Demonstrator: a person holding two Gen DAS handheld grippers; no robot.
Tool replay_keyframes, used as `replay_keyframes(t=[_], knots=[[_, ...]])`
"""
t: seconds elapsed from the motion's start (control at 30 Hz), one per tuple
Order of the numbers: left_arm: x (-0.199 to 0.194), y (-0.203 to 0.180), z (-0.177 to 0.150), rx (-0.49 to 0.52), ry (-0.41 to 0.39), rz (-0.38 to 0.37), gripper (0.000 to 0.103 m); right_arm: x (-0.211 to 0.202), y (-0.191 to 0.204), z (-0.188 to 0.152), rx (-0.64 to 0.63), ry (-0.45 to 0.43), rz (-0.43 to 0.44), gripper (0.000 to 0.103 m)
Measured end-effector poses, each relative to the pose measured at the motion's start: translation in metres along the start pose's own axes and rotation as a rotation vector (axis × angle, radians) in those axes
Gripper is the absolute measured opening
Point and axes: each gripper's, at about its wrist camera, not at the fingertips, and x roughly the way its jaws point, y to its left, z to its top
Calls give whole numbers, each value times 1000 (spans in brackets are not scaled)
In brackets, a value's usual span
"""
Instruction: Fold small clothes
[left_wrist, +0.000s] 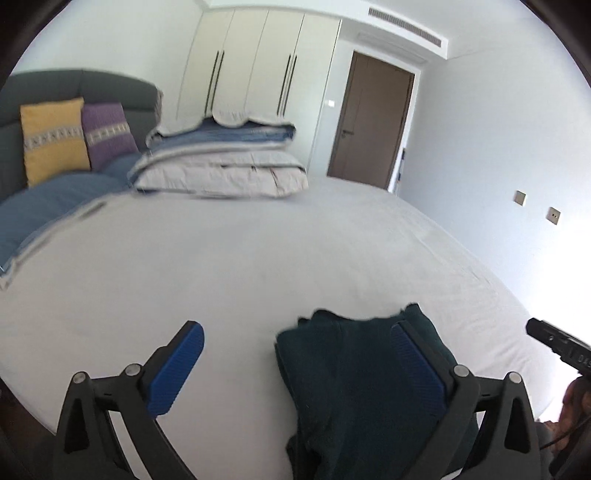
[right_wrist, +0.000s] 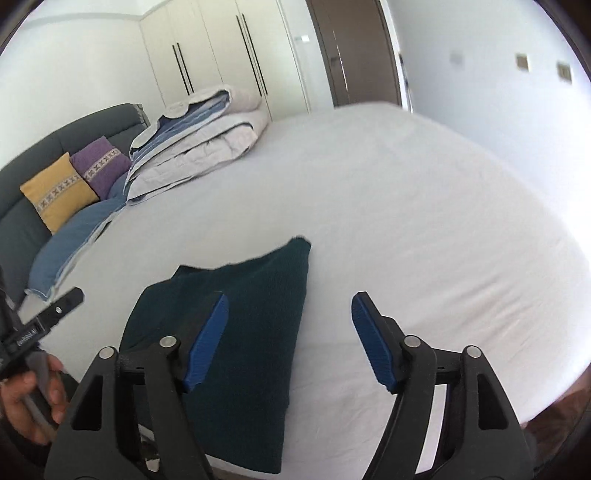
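On the bed (right_wrist: 406, 184), the dark green cloth (right_wrist: 236, 332) lies folded near your edge, so with both the left gripper (left_wrist: 295, 365) and right gripper (right_wrist: 290, 339) spread wide and empty, lower them evenly onto its near corners.
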Motion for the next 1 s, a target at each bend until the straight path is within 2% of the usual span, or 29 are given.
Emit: replay_keyframes(t=[0.07, 0.17, 0.23, 0.3, 0.33, 0.4, 0.53, 0.63, 0.8, 0.87, 1.0], knots=[[-18, -7, 10, 44, -82, 59, 103, -25, 19, 8, -66, -121, -27, 96], [-49, -19, 24, 117, -231, 120, 103, -56, 39, 17, -98, -252, -42, 103], [-66, -25, 32, 166, -301, 168, 103, -70, 46, 22, -90, -283, -63, 103], [-78, -28, 41, 184, -337, 195, 103, -80, 50, 30, -78, -285, -53, 103], [-79, -29, 46, 190, -323, 209, 103, -85, 51, 31, -70, -289, -51, 103], [-76, -31, 50, 211, -233, 220, 103, -93, 53, 32, -62, -291, -54, 103], [-53, -30, 42, 183, -105, 162, 103, -98, 58, 25, -103, -234, -79, 103], [-21, -30, 20, 157, 66, 170, 103, -86, 58, 14, -88, -121, -87, 103], [7, -29, -19, 103, 272, 121, 103, -50, 43, -12, 22, 84, -103, 103], [16, -25, -29, 84, 315, 133, 103, -38, 37, -21, 51, 135, -128, 103], [22, -22, -38, 91, 353, 168, 103, -15, 27, -36, 84, 228, -165, 103]])
